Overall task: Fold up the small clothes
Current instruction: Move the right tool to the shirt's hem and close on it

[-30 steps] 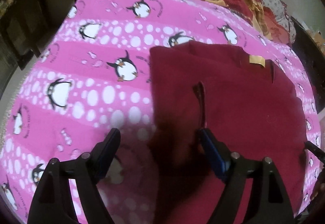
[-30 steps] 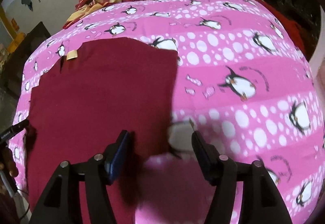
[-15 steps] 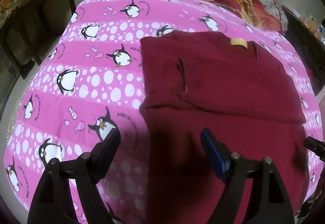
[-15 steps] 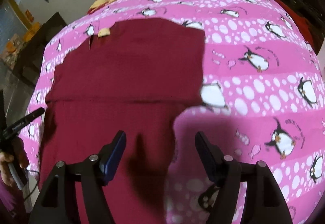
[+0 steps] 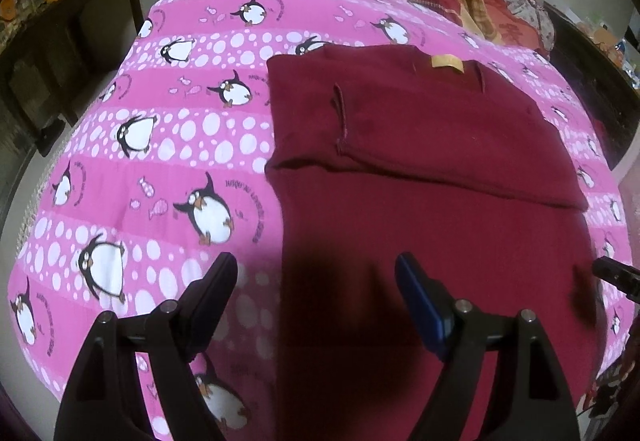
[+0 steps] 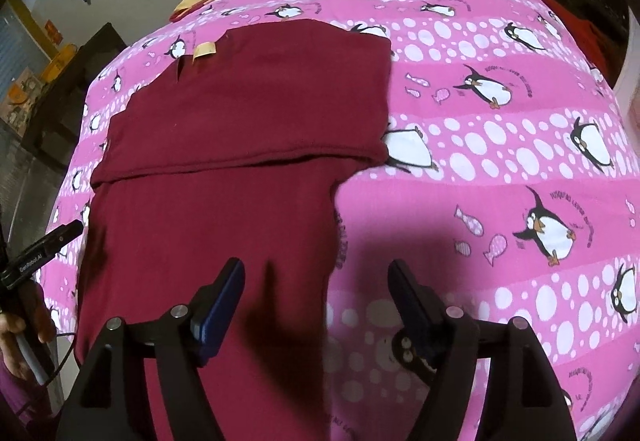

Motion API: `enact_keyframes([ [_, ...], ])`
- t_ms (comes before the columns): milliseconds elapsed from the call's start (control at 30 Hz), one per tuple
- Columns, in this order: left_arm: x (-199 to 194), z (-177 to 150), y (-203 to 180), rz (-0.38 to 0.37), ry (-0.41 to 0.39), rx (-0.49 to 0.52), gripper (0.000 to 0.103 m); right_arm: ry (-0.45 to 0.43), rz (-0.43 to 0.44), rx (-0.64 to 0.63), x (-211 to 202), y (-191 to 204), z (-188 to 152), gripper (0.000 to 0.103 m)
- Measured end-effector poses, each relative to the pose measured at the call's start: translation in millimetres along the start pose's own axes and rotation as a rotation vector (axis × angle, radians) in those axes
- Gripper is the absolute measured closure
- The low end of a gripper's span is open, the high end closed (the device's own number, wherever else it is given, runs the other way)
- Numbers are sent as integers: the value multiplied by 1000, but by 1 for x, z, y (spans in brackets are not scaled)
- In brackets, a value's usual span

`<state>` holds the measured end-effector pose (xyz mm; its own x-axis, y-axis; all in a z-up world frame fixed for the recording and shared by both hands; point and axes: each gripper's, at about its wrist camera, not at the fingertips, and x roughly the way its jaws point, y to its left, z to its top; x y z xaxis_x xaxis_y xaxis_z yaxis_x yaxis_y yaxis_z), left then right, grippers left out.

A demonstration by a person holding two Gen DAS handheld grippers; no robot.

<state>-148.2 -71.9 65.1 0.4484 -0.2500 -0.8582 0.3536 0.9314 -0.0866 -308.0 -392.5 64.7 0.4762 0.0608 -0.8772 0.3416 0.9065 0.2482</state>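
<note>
On pink penguin blanket (image 5: 168,169) | maroon garment (image 5: 432,169) lies part-folded

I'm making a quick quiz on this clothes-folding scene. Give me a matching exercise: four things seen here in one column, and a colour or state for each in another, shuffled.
Things:
1. garment
2. blanket
3. tag
4. left gripper

Colours or states:
A. pink with penguins
B. open, holding nothing
C. maroon, top part folded down
D. yellowish, at the garment's far edge

Pairs: 1-C, 2-A, 3-D, 4-B
</note>
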Motion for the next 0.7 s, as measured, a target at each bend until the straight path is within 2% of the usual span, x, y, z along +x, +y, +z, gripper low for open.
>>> enact_keyframes([
  [167, -6, -13, 5, 1, 6, -1, 23, -25, 6, 45, -5, -11, 2, 24],
  [367, -13, -25, 18, -18, 20, -49, 23, -48, 19, 102, -5, -15, 7, 24],
  [567, -24, -43, 29, -25, 44, -40, 23, 29, 37, -6, -7, 2, -7, 23],
  [700, -32, -58, 41, -57, 60, -78, 23, 66, 75, -41, -21, 1, -26, 21],
])
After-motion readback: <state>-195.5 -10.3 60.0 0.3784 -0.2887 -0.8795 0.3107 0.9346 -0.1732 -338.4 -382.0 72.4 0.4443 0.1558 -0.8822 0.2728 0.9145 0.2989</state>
